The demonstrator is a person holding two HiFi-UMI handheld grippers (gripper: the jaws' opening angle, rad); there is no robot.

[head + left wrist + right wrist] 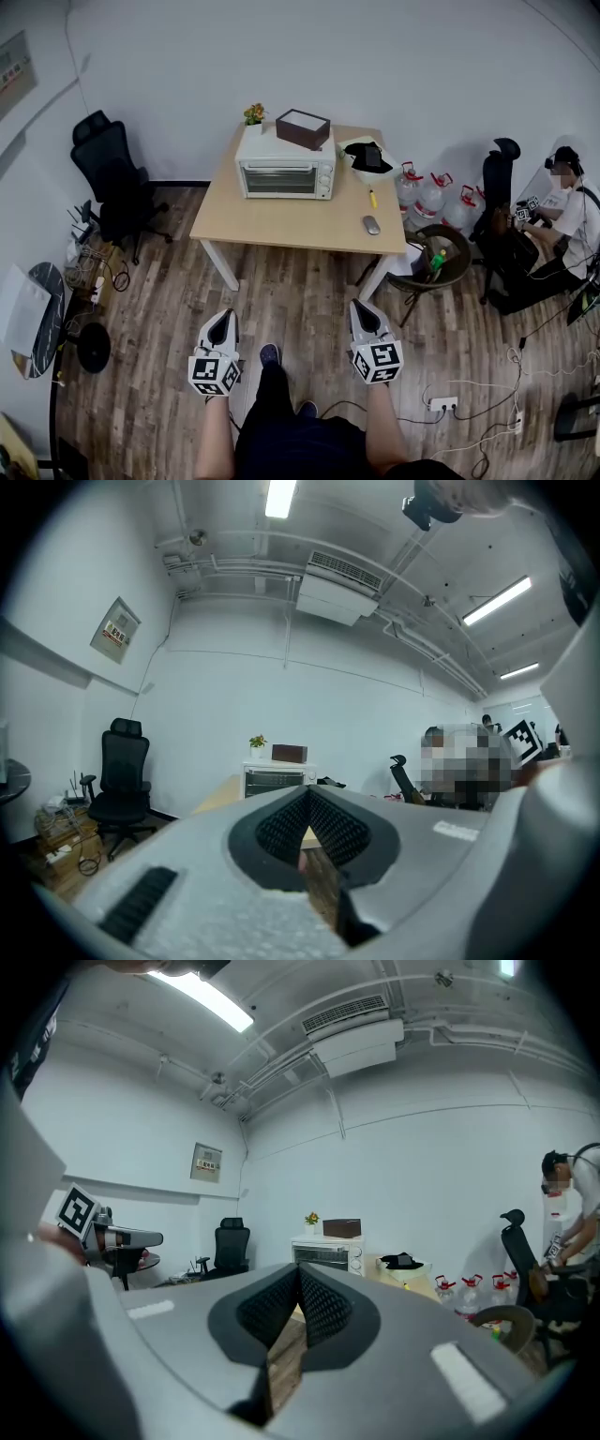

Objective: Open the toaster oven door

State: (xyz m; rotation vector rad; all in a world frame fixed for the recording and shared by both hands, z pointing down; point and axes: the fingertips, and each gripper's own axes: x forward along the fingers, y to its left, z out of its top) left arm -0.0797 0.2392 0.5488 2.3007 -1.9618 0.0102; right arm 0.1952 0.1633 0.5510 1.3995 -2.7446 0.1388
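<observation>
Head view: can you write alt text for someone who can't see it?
A white toaster oven, door closed, sits on a light wooden table across a wood floor, seen from above. Near the bottom, a standing person holds the left gripper and right gripper, jaws together and empty, well short of the table. A brown box rests on the oven.

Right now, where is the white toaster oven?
In the head view the white toaster oven sits on the far left part of the light wooden table, with a dark brown box and a small potted plant on top.
</observation>
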